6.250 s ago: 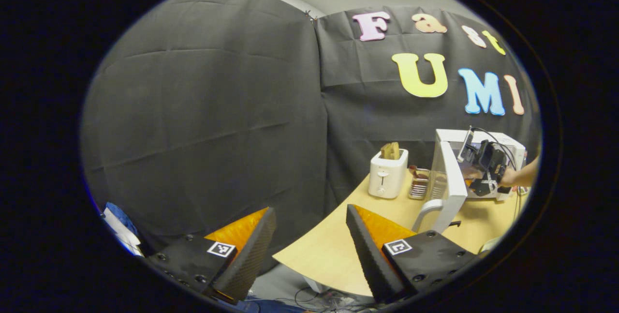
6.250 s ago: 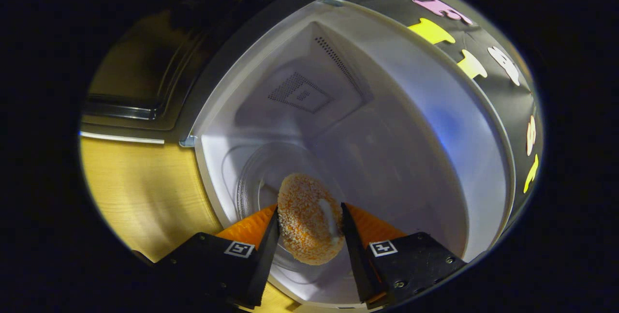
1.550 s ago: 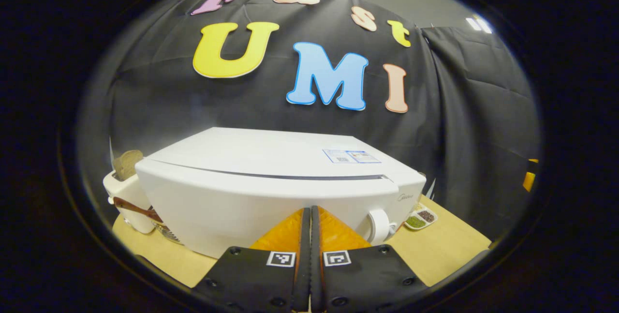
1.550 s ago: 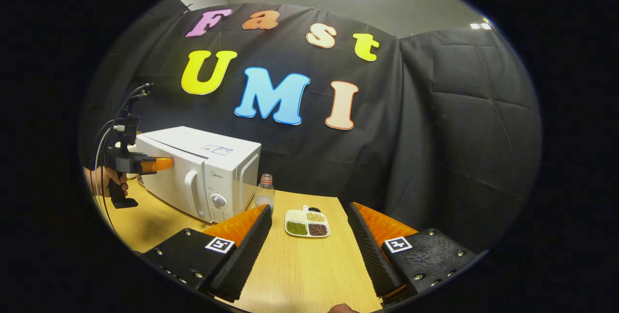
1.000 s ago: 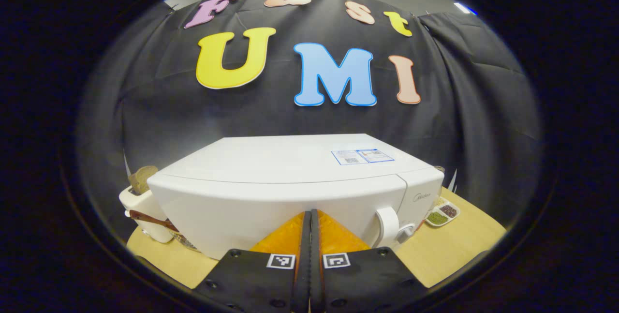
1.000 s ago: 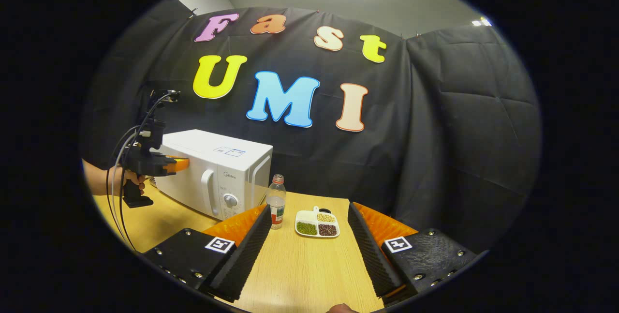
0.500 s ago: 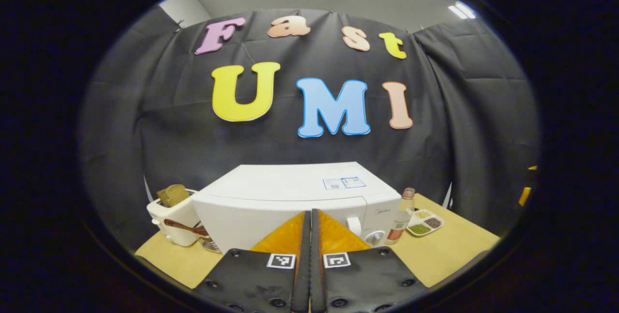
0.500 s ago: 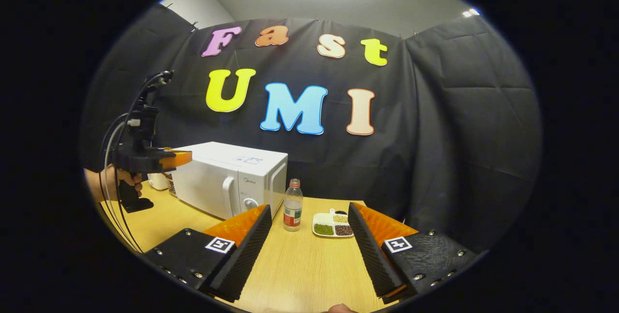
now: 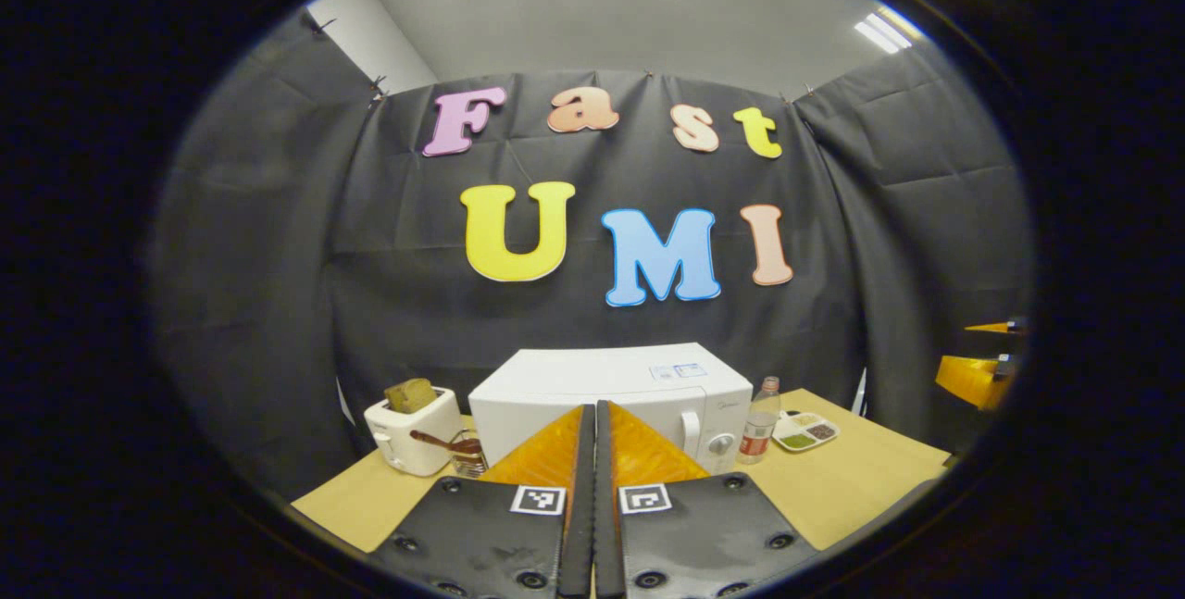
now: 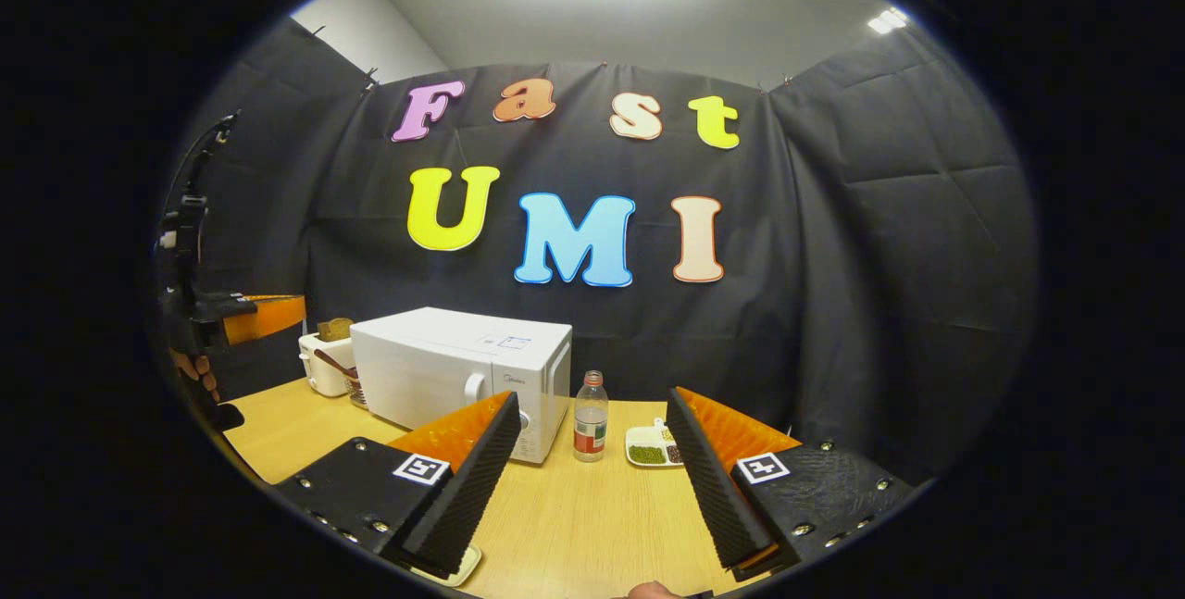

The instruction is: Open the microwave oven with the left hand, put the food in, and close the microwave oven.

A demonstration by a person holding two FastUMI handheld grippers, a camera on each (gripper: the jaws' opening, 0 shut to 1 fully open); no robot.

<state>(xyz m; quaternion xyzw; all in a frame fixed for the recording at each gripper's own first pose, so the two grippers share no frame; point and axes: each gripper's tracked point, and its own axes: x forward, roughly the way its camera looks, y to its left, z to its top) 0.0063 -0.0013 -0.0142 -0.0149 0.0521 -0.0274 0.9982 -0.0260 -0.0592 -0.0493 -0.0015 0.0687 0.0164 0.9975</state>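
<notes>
Left tool: your two fingers are pressed together with nothing between them, back from the microwave oven.
Right tool: your fingers are wide apart and hold nothing.
Microwave oven: white, door closed, on the worktop.
Toaster: just left of the oven.
Bottle: just right of it.

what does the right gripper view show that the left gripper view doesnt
Right gripper view alone: the right gripper up close with its jaws wide apart, the left gripper at a distance with a hand under it, and a pale dish edge near the bottom. Left gripper view alone: the left gripper's jaws pressed together with nothing between them. Both: the closed microwave, toaster, bottle, divided snack tray and wooden table.
</notes>
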